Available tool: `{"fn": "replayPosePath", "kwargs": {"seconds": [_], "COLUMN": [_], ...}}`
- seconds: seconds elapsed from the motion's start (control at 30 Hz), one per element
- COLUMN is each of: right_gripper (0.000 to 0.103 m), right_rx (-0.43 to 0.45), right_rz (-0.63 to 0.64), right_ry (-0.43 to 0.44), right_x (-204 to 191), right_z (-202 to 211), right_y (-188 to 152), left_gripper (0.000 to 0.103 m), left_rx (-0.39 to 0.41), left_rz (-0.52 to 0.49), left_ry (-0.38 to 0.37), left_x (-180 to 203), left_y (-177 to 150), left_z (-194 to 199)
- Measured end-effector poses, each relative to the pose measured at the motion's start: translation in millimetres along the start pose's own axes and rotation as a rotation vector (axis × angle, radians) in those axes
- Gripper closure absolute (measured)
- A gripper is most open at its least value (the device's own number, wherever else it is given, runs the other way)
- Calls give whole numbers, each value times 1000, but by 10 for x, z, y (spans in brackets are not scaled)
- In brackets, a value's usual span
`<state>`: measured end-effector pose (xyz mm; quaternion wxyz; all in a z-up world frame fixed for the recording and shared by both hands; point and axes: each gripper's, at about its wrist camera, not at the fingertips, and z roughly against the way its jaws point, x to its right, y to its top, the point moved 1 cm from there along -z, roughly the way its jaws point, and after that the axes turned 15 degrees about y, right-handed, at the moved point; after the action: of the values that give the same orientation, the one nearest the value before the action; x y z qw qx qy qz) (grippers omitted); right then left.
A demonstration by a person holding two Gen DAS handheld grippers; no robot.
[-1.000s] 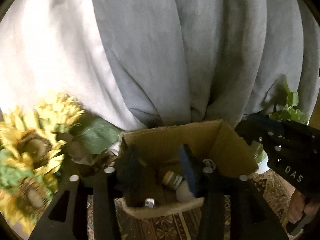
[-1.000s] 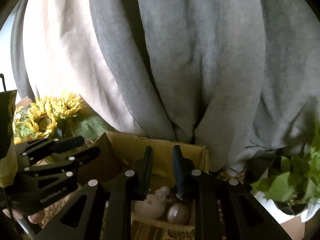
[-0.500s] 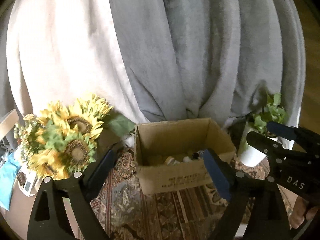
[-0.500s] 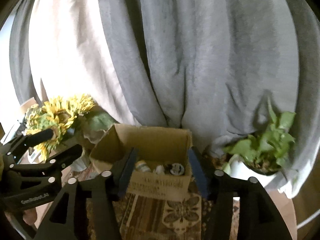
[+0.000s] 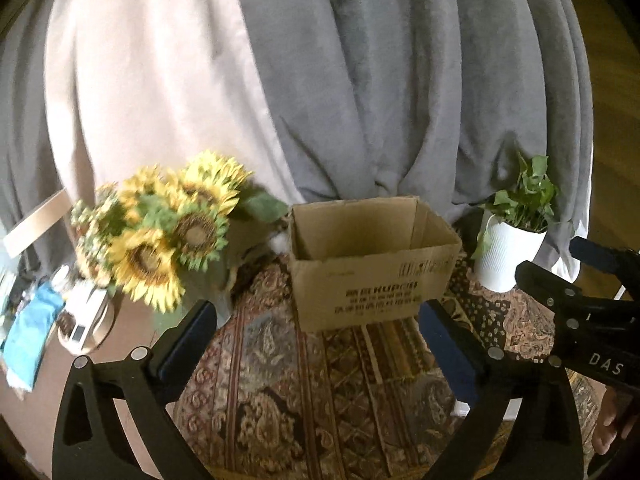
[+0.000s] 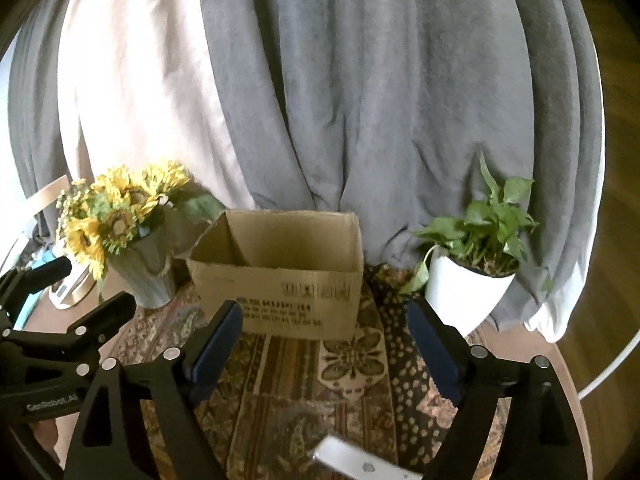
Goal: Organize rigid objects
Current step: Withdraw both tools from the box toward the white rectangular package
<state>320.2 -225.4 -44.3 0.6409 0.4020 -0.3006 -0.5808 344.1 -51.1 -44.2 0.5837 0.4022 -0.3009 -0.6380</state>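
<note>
**Open box on a patterned cloth, both grippers empty**

Grey and pale draped curtains (image 5: 360, 80) hang behind a table laid with a brown patterned cloth (image 5: 320, 380). At the left stands a bunch of yellow sunflowers (image 5: 168, 236) in a ribbed grey vase (image 6: 148, 276). In the middle sits the open brown cardboard box (image 5: 372, 264); its contents are hidden by the near wall. At the right is a leafy green plant in a white pot (image 6: 464, 292). The left gripper (image 5: 316, 320) and right gripper (image 6: 324, 328) have just been opening; both stand spread wide before the box, nothing between their jaws.
</note>
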Motion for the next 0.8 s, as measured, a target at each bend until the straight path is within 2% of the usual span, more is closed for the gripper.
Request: {"fn": "replayPosePath", "kwargs": {"seconds": [0.17, 0.3, 0.5, 0.8], "right_gripper": [14, 14, 14, 14], "right_rx": [-3, -18, -51, -108], "right_rz": [32, 58, 135, 237], "right_ry": [20, 60, 158, 290], "right_x": [26, 103, 238, 446], "right_z": [124, 171, 257, 264], "right_y": [-95, -170, -300, -502], "left_gripper": [0, 0, 0, 0], "left_rx": [-28, -50, -78, -138], "left_rz": [31, 64, 107, 182], "left_ry": [51, 129, 236, 325], "left_x": [86, 188, 377, 683], "left_y": [-180, -323, -614, -984], "left_z": [165, 310, 561, 756]}}
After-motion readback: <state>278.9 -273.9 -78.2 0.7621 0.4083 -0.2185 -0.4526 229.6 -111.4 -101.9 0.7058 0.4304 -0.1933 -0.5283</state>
